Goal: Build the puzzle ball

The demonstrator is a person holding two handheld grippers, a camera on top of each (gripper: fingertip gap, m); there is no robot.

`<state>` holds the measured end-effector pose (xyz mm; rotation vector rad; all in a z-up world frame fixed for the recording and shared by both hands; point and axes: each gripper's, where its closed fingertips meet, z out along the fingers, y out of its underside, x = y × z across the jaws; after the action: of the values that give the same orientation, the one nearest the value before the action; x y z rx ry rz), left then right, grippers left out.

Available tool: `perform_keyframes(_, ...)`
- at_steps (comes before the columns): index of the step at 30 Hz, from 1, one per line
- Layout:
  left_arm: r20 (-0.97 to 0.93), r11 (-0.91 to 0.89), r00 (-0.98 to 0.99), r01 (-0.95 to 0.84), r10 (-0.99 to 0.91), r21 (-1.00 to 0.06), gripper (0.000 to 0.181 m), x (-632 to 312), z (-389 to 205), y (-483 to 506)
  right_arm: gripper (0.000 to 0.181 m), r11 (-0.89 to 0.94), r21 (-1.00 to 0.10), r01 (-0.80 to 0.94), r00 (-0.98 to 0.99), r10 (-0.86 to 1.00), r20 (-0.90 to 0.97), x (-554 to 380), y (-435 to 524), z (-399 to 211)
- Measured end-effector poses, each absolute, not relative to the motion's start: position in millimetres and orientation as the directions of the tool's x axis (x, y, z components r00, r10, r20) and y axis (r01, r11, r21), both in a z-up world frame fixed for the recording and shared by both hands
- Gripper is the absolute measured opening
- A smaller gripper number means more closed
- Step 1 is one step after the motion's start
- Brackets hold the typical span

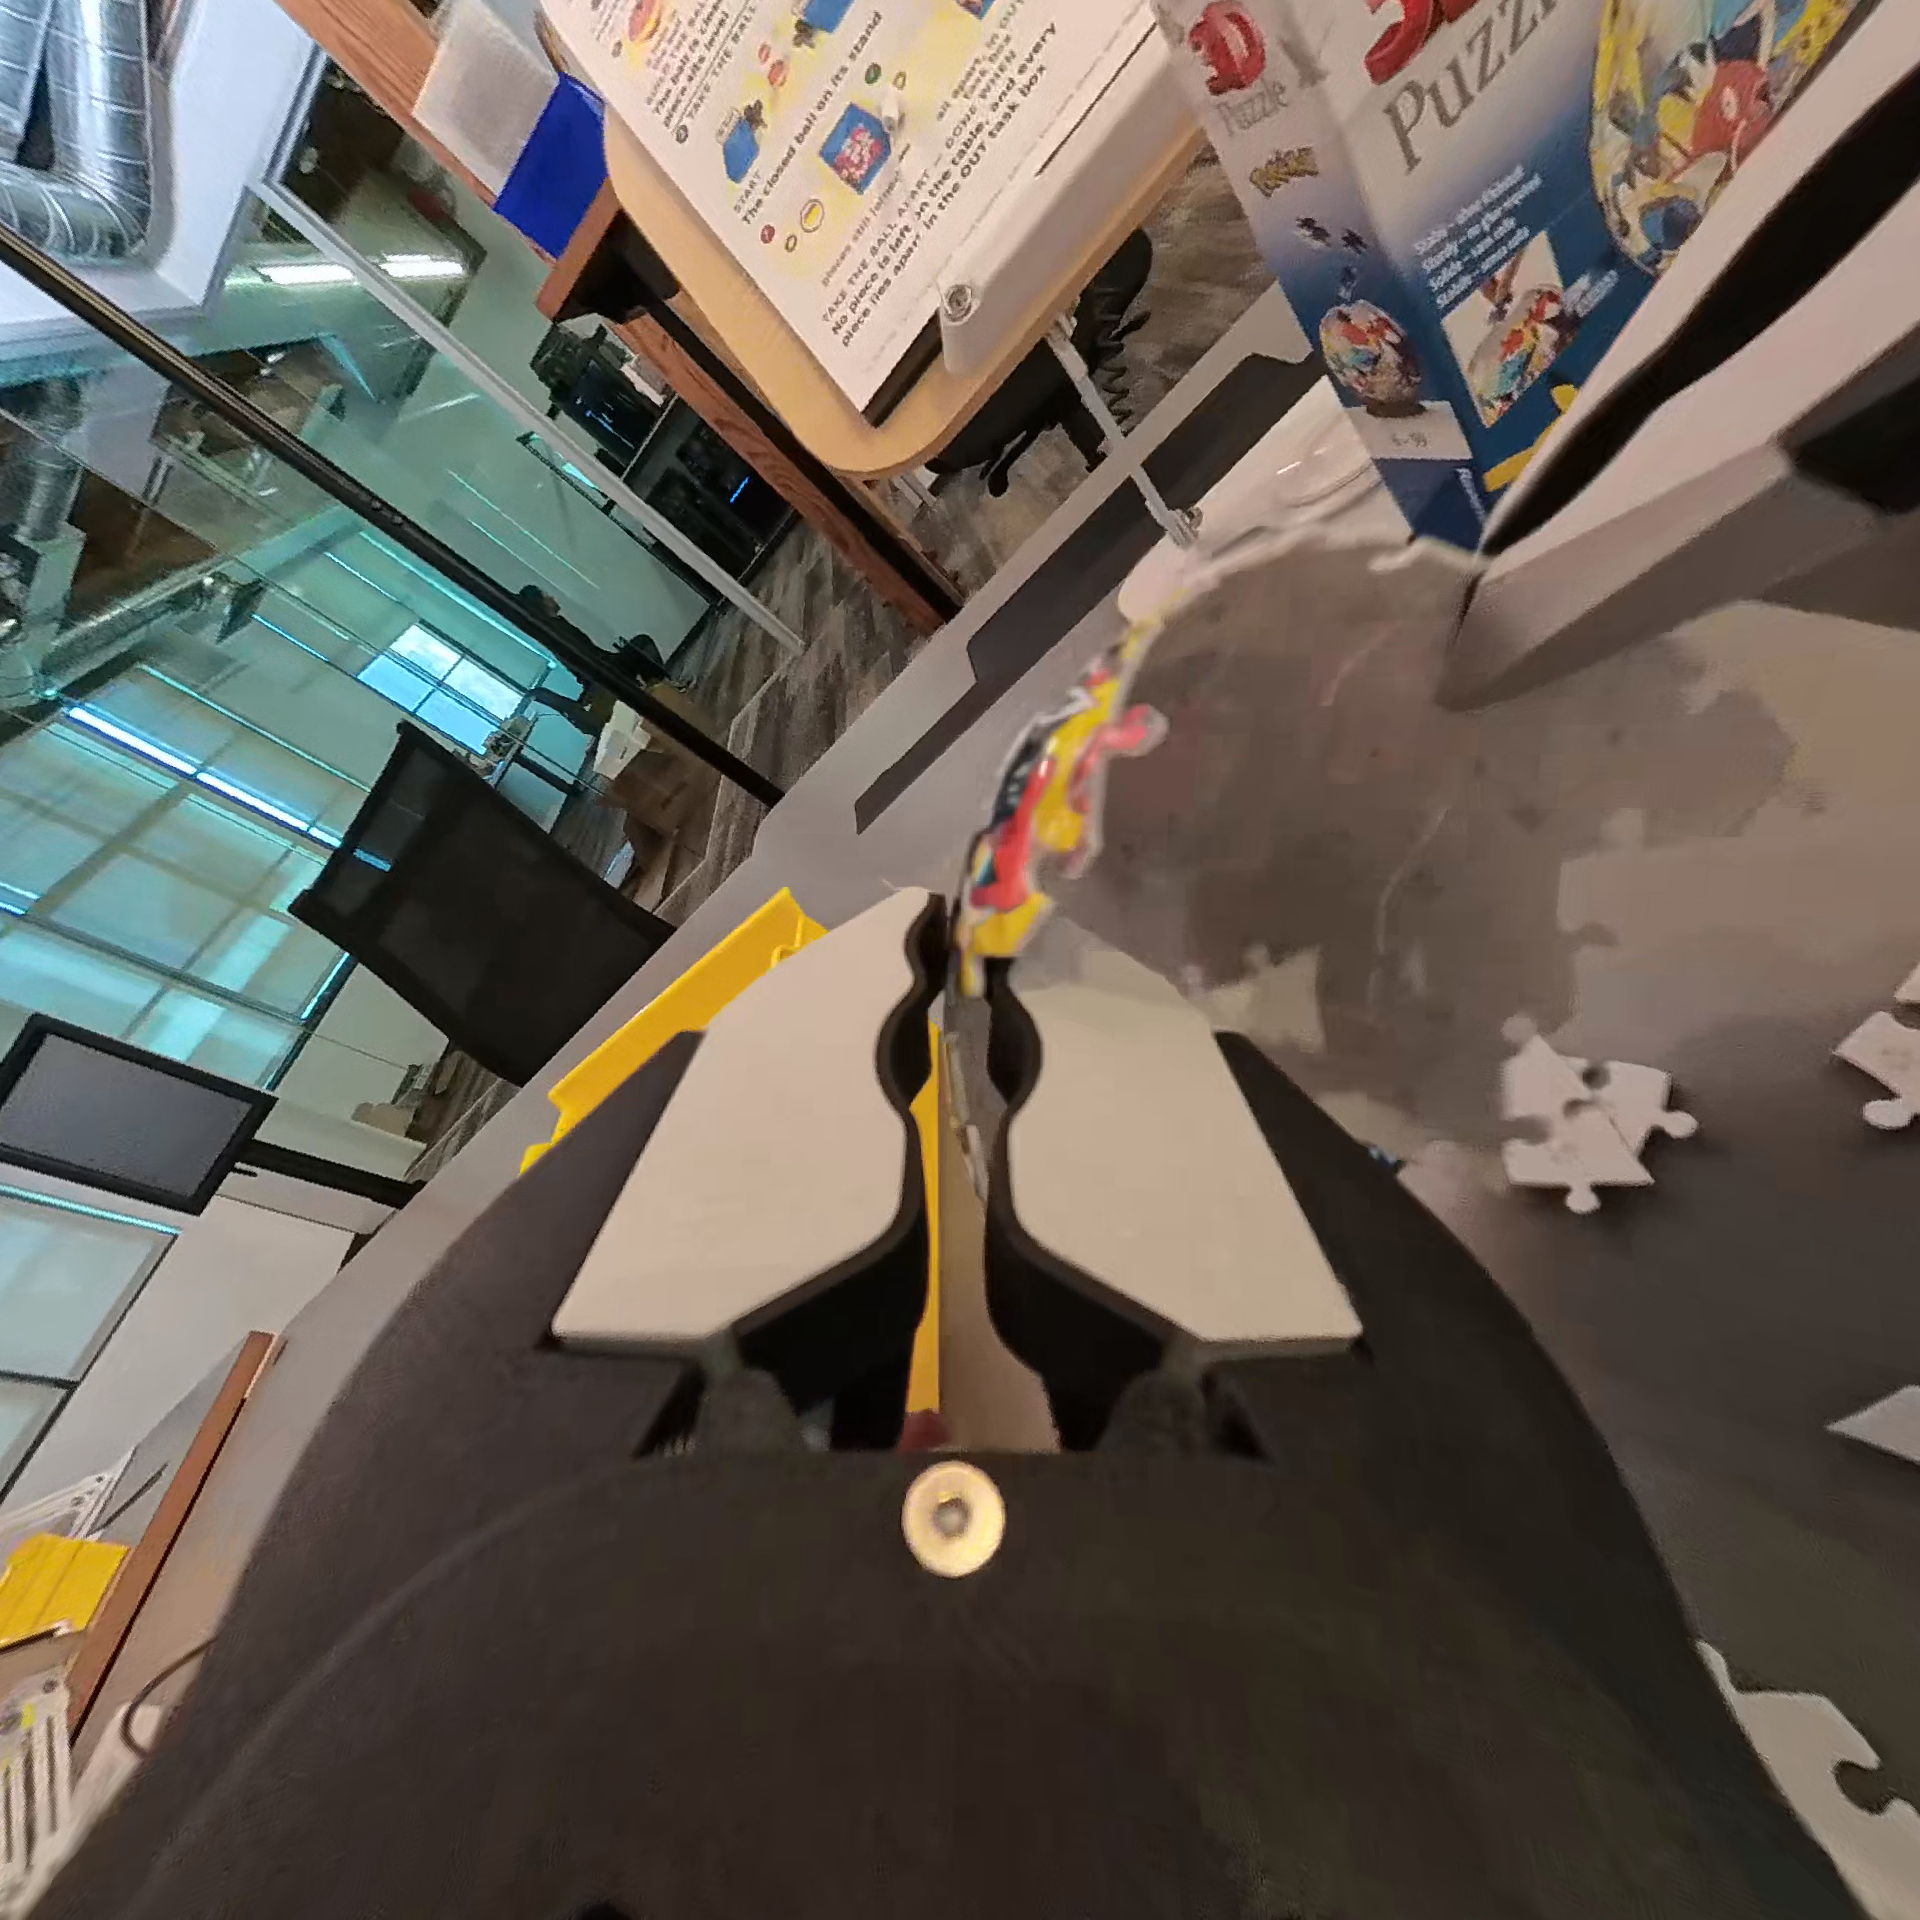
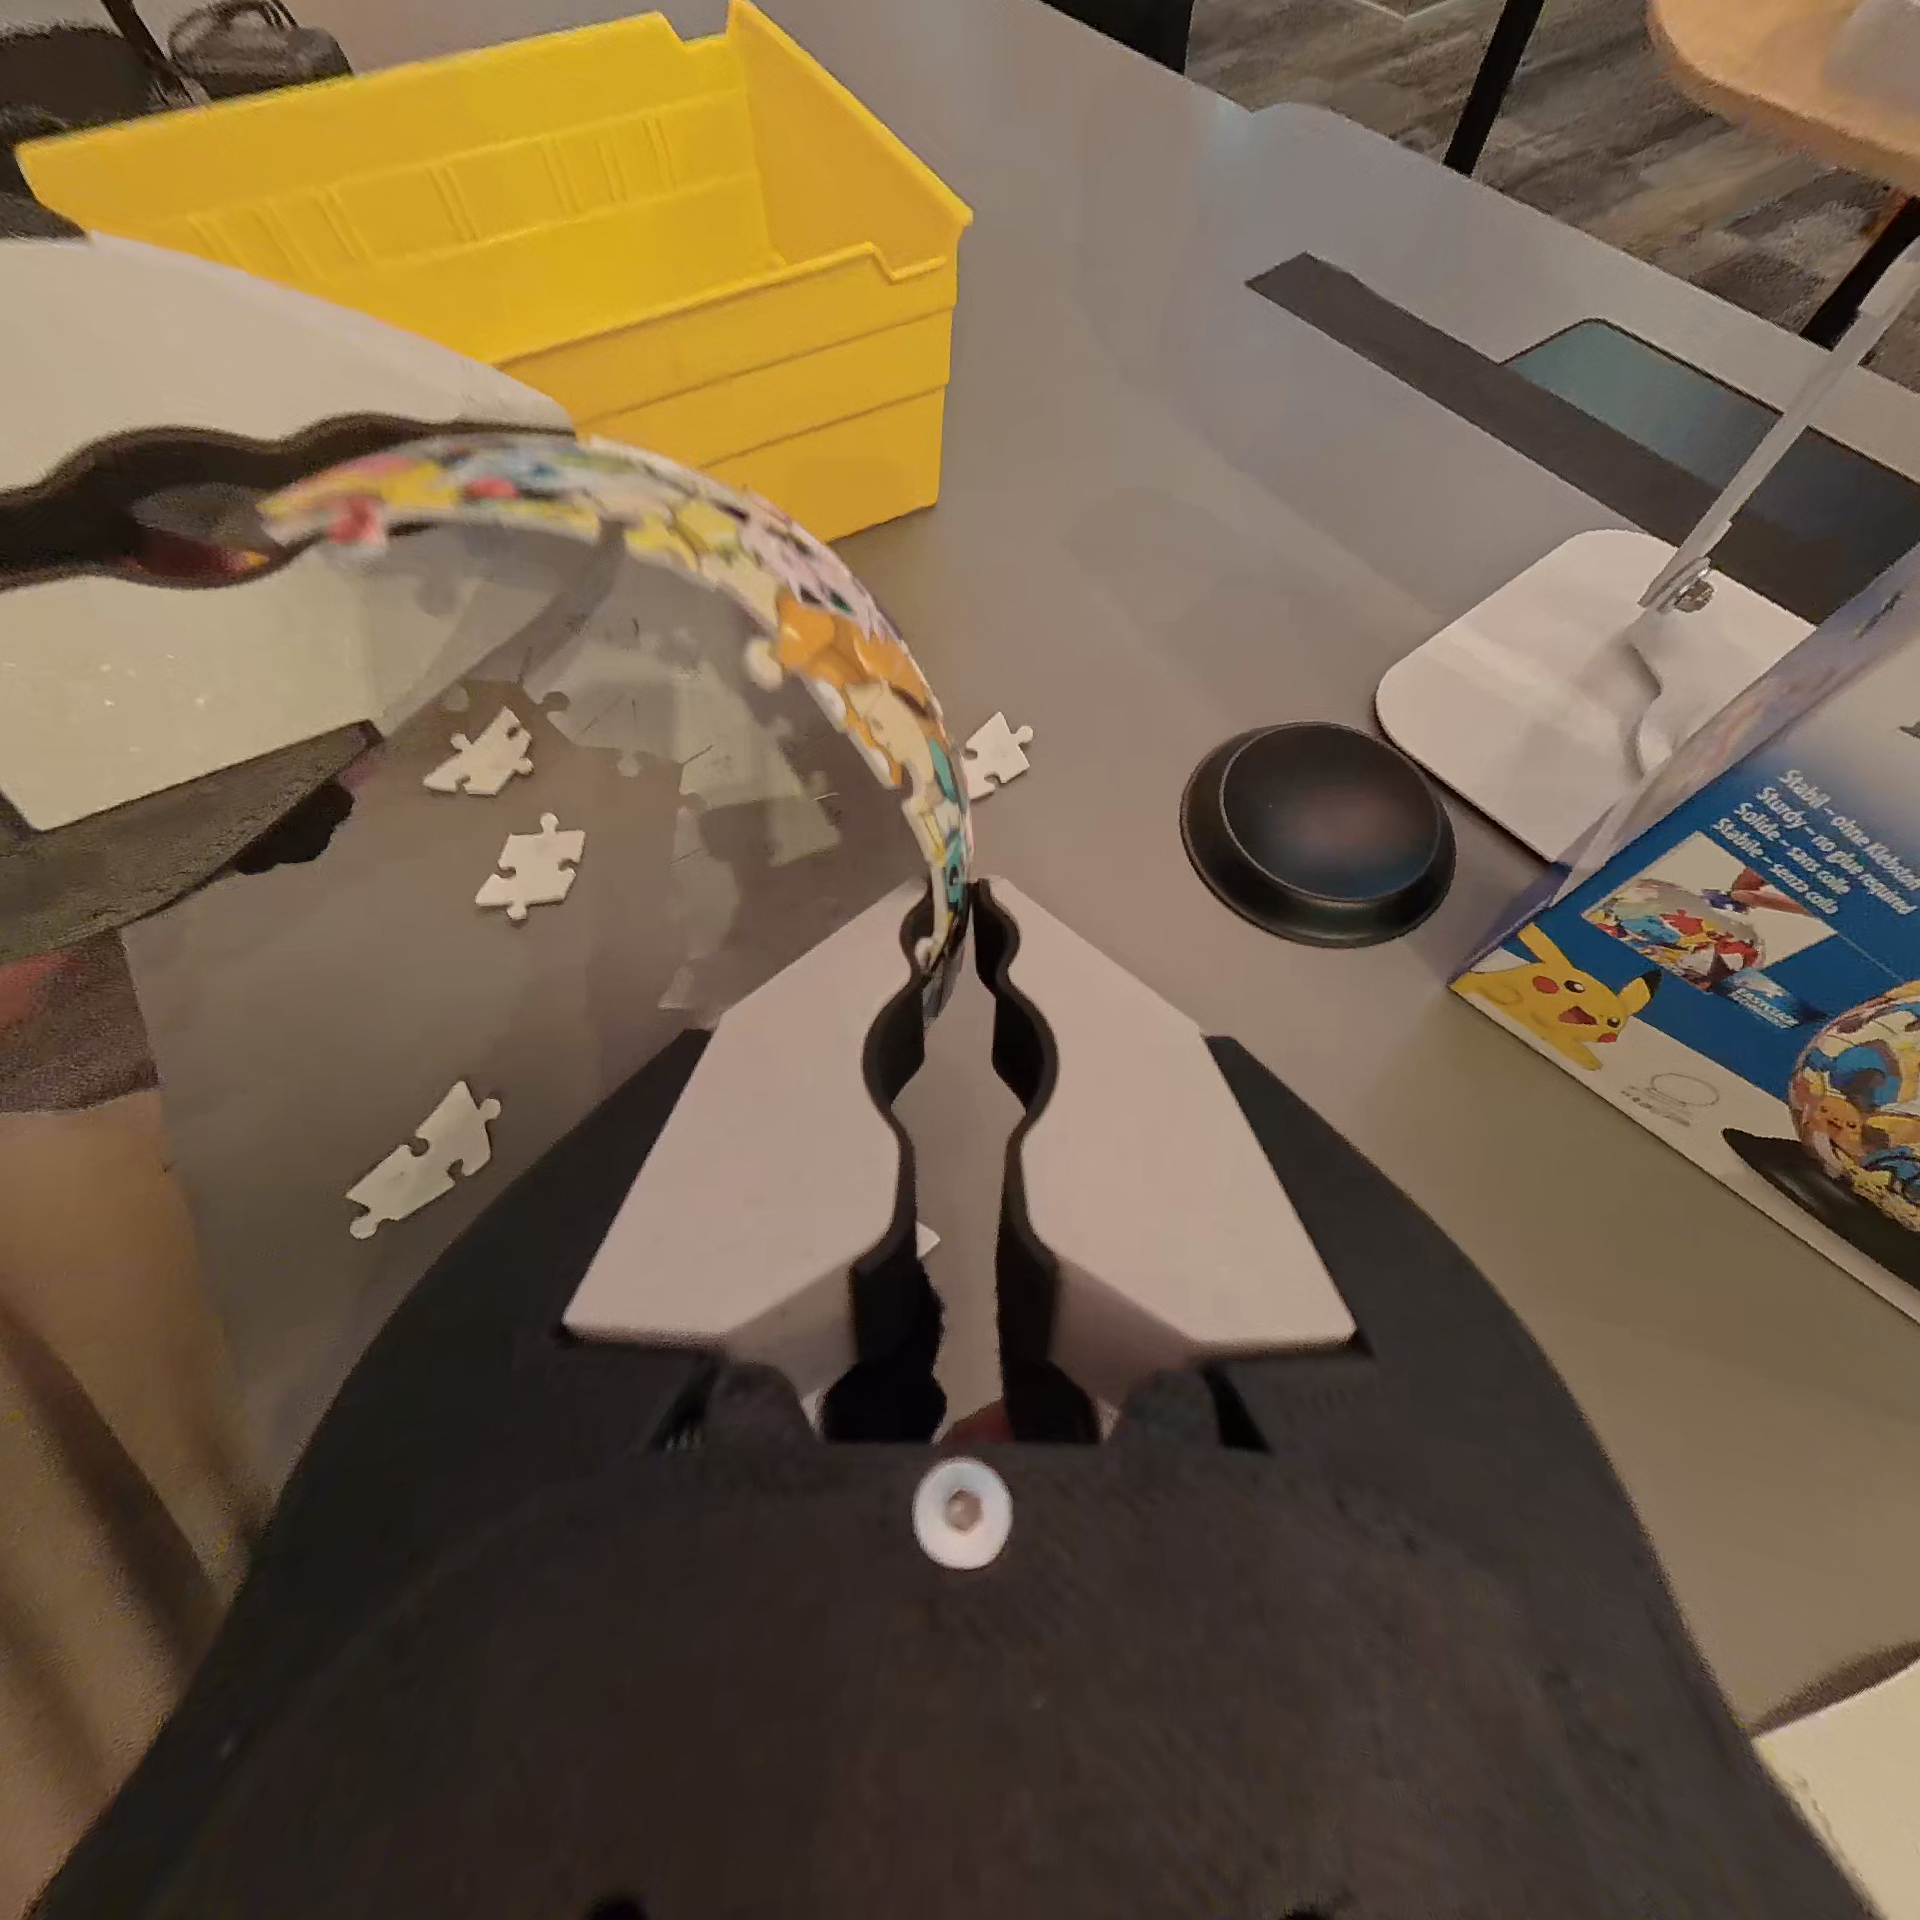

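A partly built puzzle ball shell (image 2: 852, 644), colourful outside and grey inside, hangs above the grey table (image 2: 1195, 468) between both grippers. My right gripper (image 2: 961, 920) is shut on the shell's near rim. My left gripper (image 1: 961, 966) is shut on the opposite rim; it also shows at the left of the right wrist view (image 2: 208, 520). In the left wrist view the shell's grey inside (image 1: 1351, 831) faces me, with the right gripper's finger (image 1: 1662, 499) beyond it. Several loose white pieces (image 2: 530, 862) lie face down on the table under the shell.
A yellow bin (image 2: 623, 260) stands behind the shell. A black round stand (image 2: 1320, 831) sits to the right, then the puzzle box (image 2: 1714, 935) and the white base (image 2: 1558, 665) of an instruction sheet holder. One more piece (image 2: 997, 753) lies by the shell. My hands' fingertips stand some 10 centimeters from each other.
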<state>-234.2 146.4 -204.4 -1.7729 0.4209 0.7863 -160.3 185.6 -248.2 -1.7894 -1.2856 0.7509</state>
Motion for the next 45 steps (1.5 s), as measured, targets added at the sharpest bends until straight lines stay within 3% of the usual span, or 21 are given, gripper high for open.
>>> perform_keyframes(9,-0.595,-0.368,0.793,-0.518,0.133,-0.772,0.004,-260,-215,143,0.022,-0.247,-0.869,0.429,0.252,0.956,-0.147,-135,187,-234)
perform_keyframes(16,-0.463,-0.357,0.872,-0.387,0.156,-0.85,0.004,-272,-220,140,0.029,-0.184,-0.632,0.753,0.097,0.981,-0.17,-105,155,-312)
perform_keyframes(22,-0.406,-0.35,0.9,-0.334,0.156,-0.875,0.004,-272,-222,141,0.029,-0.09,-0.527,0.845,0.039,0.993,-0.107,-107,133,-348)
perform_keyframes(29,-0.273,-0.323,0.951,-0.215,0.143,-0.921,0.004,-267,-227,144,0.024,-0.054,-0.54,0.84,0.018,0.997,-0.072,-113,131,-350)
perform_keyframes(45,-0.146,-0.298,0.988,-0.126,0.047,-0.946,0.004,-217,-239,179,0.023,0.05,-0.506,0.861,-0.085,0.995,-0.046,-70,136,-350)
